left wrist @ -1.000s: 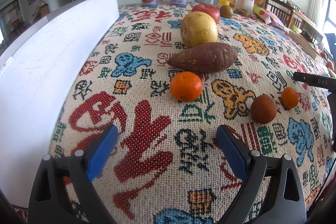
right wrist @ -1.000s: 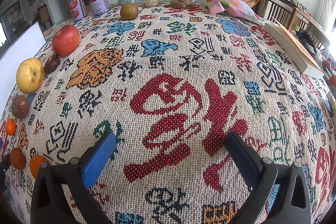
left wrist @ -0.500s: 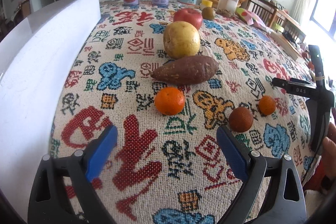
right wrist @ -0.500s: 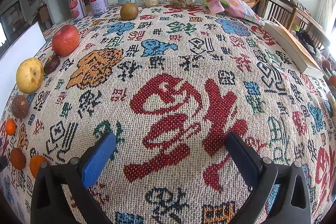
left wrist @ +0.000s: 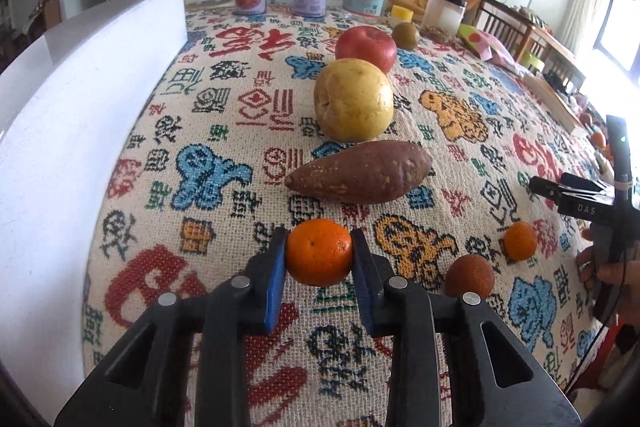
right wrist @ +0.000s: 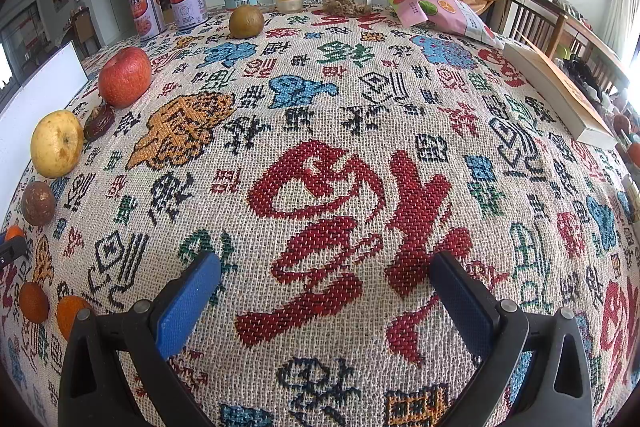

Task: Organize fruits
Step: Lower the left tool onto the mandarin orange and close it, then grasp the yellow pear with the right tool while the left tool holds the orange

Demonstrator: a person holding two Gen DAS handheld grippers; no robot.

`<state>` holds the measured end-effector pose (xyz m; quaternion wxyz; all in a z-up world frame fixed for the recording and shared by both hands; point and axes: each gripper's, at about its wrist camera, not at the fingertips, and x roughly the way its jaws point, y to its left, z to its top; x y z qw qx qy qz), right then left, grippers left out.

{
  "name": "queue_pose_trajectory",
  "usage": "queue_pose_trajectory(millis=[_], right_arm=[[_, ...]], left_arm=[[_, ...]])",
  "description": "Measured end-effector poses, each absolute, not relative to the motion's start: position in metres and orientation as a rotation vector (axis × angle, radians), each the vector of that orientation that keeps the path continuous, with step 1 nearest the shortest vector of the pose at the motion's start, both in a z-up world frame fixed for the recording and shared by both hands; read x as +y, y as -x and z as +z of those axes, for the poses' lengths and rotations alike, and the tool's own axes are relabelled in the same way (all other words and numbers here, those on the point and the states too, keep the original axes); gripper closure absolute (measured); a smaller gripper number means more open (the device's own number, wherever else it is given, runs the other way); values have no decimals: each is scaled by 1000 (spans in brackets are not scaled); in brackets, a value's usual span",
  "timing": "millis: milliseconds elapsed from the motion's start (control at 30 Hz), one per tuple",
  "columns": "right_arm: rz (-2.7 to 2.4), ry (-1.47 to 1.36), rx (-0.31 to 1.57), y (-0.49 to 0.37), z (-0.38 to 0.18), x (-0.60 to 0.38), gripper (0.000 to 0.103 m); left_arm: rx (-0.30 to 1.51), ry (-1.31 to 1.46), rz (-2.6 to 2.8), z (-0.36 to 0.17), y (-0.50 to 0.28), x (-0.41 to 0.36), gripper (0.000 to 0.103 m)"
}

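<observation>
Left wrist view: the left tongs are clamped on the big orange, low on the patterned counter just in front of the one sweet potato, with one yellow pear and one red apple lined up behind. Only the right wrist view shows the pink snack bag and a small dark fruit between pear and apple. The right tongs hang spread wide over bare cloth, gripping nothing.
</observation>
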<state>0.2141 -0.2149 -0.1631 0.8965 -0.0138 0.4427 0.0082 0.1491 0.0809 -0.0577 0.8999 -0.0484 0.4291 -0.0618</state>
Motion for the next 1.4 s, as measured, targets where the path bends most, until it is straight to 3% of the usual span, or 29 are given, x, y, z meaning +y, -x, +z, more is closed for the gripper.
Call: queue_pose_trajectory(millis=[333, 400, 467, 567, 833, 933, 967, 1200, 1300, 1400], right_arm=[[95, -31, 1006, -232, -144, -211, 1], [196, -124, 1017, -245, -127, -193, 4], [309, -209, 1047, -261, -112, -166, 15], [462, -270, 1089, -281, -93, -112, 23], [436, 19, 1199, -307, -112, 37, 22], [354, 24, 1205, -314, -121, 39, 51], [364, -19, 1209, -315, -122, 32, 52], [483, -276, 1172, -304, -74, -13, 52], [637, -268, 1091, -283, -21, 19, 52], [823, -198, 1038, -249, 12, 83, 52]], left_arm=[[830, 138, -70, -58, -110, 114, 72], [834, 146, -80, -60, -111, 113, 72], [829, 138, -84, -60, -112, 111, 72], [825, 141, -89, -61, -110, 110, 72], [819, 170, -66, -57, -104, 120, 72], [817, 185, -65, -55, -101, 123, 72], [819, 198, -66, -51, -100, 124, 73], [718, 454, -138, 36, -83, 163, 73], [630, 446, -18, 78, -68, 206, 73], [641, 399, 182, 84, -62, 251, 72]])
